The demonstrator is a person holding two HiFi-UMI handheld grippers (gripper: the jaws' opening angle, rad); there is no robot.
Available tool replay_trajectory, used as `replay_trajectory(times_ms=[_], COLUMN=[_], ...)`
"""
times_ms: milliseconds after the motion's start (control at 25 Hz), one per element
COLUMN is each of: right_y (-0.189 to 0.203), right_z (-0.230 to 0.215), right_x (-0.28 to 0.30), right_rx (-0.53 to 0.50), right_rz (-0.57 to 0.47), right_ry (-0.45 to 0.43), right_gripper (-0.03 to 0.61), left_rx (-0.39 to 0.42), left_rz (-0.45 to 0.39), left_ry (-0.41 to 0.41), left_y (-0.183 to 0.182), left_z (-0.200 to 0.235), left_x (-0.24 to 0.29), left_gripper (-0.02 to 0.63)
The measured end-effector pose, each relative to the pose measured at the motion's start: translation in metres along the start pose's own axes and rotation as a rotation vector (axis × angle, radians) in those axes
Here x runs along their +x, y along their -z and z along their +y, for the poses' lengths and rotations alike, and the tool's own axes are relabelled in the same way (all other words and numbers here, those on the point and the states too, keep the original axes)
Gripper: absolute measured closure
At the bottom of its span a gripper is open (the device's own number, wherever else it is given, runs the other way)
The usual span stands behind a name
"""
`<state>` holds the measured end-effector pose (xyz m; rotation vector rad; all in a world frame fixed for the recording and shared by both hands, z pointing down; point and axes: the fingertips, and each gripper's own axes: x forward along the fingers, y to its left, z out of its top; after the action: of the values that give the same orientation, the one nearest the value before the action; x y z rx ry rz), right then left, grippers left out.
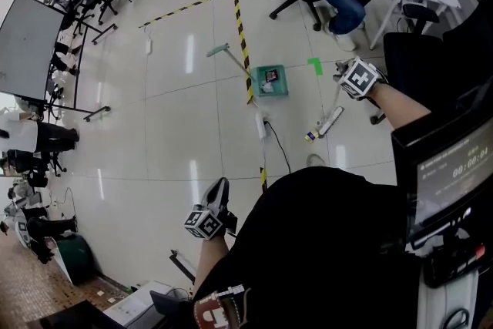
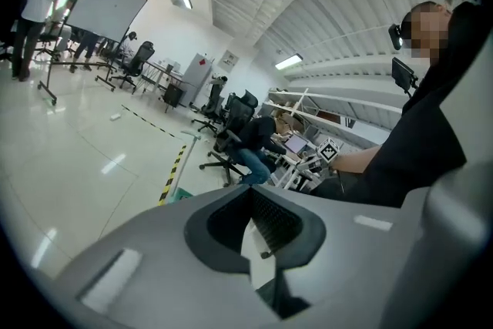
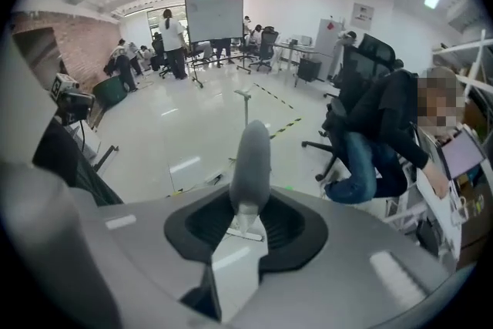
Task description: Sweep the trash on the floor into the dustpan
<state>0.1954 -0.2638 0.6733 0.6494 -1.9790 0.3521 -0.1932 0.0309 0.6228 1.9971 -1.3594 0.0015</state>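
Clamping the jaws of our right gripper (image 3: 248, 221) on the broom handle (image 3: 250, 154); left gripper (image 2: 250, 203) jaws together, empty. Power strip (image 1: 262, 125) and cable (image 1: 281, 154) lie near the dustpan (image 1: 281, 86).

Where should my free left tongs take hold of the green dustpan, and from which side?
Probably grip the dustpan by the top of its long handle. The handle stands upright off the floor, so bring the left tongs in level from the side, jaws across the shaft. The right tongs hold the broom.
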Motion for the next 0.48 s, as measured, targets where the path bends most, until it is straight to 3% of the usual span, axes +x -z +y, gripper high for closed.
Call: replay_trajectory(times_ms=[240,480], right_y=[-0.061,-0.104], right_z=[-0.033,-0.066], right_x=[0.037,0.06], right_rx=[-0.117,-0.136], right_rz=[-0.072,-0.16], right_ry=[-0.066,-0.028], right_gripper=[0.483,0.483], left_rx=[-0.029,-0.039], left_rz=[-0.009,-0.007], left_ry=[-0.09,-0.136], left_y=[-0.009,-0.018], left_z=[-0.004,0.0], left_x=[0.023,0.033], left_gripper=[0.607,0.607])
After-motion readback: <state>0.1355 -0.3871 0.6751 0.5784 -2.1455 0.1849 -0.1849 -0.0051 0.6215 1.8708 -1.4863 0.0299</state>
